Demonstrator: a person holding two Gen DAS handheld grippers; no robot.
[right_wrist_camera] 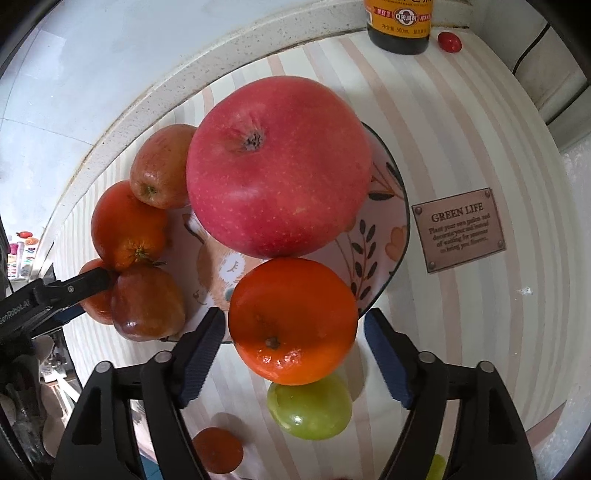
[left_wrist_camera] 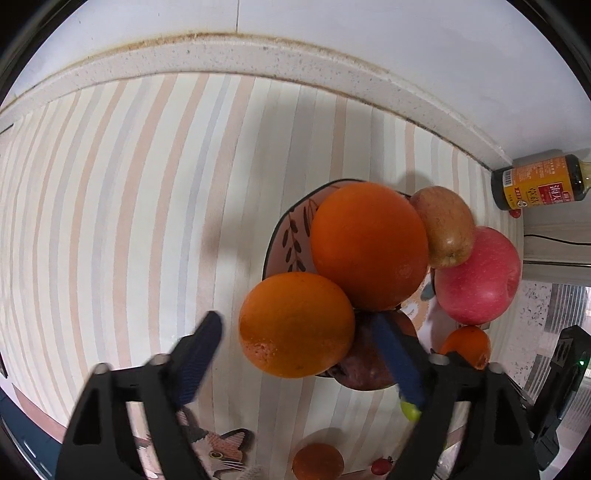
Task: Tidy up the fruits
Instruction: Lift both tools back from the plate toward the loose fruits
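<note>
A patterned plate (right_wrist_camera: 384, 206) holds a big red apple (right_wrist_camera: 277, 166), a small apple (right_wrist_camera: 159, 166), an orange (right_wrist_camera: 125, 225), a dark red apple (right_wrist_camera: 147, 302) and a mandarin (right_wrist_camera: 291, 317) at its near rim. My right gripper (right_wrist_camera: 293, 350) is open, its jaws either side of the mandarin without touching. In the left wrist view the plate (left_wrist_camera: 291, 229) carries a large orange (left_wrist_camera: 369, 247) and the red apple (left_wrist_camera: 480, 273). My left gripper (left_wrist_camera: 301, 347) is open around another orange (left_wrist_camera: 295, 325) at the rim.
A green fruit (right_wrist_camera: 310, 410), a small orange fruit (right_wrist_camera: 218, 450) and a second green one (right_wrist_camera: 436, 467) lie on the striped mat. A sauce bottle (right_wrist_camera: 399, 26) and cherry tomato (right_wrist_camera: 448, 40) stand by the wall. A label patch (right_wrist_camera: 458, 229) is on the mat.
</note>
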